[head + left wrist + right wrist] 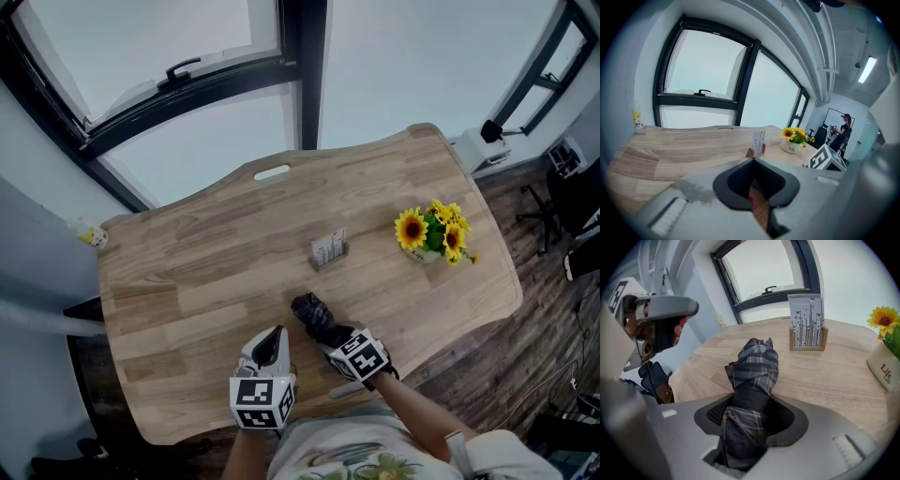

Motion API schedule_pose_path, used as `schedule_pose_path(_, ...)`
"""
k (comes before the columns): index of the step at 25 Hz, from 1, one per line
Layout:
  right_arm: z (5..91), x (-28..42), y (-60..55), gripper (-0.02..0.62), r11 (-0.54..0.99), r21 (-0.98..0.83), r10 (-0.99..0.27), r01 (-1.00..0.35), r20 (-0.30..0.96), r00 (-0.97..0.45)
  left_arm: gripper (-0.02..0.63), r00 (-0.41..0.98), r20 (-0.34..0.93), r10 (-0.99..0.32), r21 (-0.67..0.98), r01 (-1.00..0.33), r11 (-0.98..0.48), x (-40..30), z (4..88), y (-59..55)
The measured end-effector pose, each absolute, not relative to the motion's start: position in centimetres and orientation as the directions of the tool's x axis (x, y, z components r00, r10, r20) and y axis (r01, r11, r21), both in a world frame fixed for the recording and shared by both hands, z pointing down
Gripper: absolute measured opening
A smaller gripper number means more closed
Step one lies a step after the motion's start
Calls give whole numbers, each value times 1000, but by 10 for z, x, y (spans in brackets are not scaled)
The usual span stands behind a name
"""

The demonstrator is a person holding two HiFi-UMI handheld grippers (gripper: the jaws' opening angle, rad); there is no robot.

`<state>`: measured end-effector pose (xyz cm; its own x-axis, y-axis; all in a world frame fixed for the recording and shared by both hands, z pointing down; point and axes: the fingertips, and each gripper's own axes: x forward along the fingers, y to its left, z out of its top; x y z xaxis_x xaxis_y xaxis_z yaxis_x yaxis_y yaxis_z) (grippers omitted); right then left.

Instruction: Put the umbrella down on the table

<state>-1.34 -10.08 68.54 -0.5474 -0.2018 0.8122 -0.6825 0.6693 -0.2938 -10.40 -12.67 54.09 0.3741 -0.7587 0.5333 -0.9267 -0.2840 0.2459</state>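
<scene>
A folded dark plaid umbrella [311,312] lies between the jaws of my right gripper [330,336], low over the wooden table [206,272] near its front edge. In the right gripper view the umbrella [754,366] sticks out of the right gripper [750,408], pointing toward the card holder. The pads press on its strapped middle. Whether its tip touches the wood I cannot tell. To the left my left gripper [271,345] is held beside it with nothing in it. In its own view the left gripper [753,161] has its jaw tips together.
A small card holder [329,249] stands mid-table just beyond the umbrella. A white pot of sunflowers [433,234] sits at the right. A cable slot [272,172] is cut near the far edge. A small bottle [91,234] stands on the sill at the left. Windows lie behind.
</scene>
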Motion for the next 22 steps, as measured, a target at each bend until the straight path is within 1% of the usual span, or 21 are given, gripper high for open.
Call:
schedule_pose_path(14,698,-15,-101,215,678,-283,-193,-678,822,-536,0,372,535,-758,248,-928,-280,-104,544,-126)
schedule_pose_path(22,704,-15,-100,227,683,-275,-187,-677,830,-526,0,374,535,-758,249,-927,-281,-104,543,-127)
